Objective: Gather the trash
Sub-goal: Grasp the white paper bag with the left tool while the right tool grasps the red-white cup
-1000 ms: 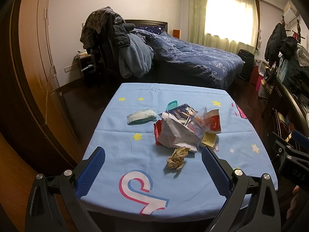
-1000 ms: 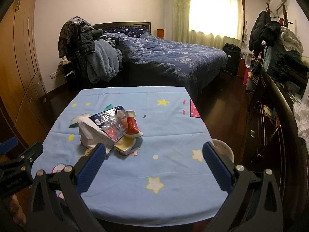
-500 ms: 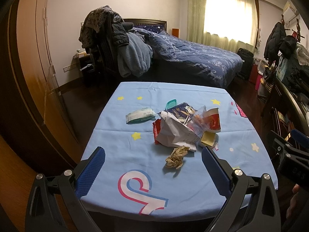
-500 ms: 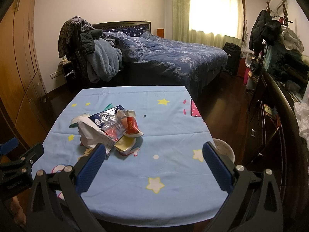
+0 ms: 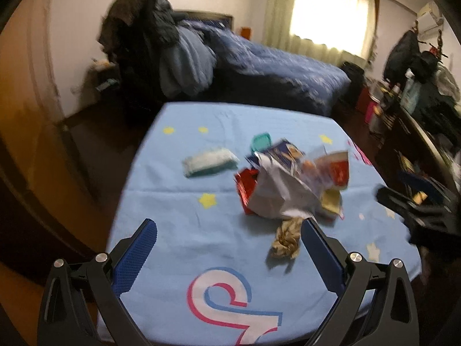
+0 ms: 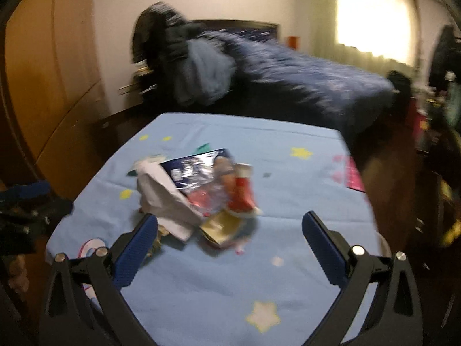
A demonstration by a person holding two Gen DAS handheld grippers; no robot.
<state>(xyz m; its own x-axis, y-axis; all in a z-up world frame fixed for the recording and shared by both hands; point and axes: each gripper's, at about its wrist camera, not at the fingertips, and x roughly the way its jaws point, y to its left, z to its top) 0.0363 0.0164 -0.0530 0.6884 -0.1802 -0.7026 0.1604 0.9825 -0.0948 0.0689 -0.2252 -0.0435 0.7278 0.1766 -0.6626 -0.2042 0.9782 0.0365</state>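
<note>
Both views motion-blurred; window [image 5: 331, 14] glare blown out; fisheye edges dark.

Blue-quilted bed [image 5: 276, 72], bright curtained window [image 5: 331, 14], wooden wardrobe [image 6: 49, 80], white wall [image 5: 75, 28]

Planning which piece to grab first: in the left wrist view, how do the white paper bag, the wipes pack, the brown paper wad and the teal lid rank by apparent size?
Largest to smallest, as they look:
1. white paper bag
2. wipes pack
3. brown paper wad, close to the pack; it lies nearer the camera, so this rank is unsure
4. teal lid, partly hidden and farthest
</note>
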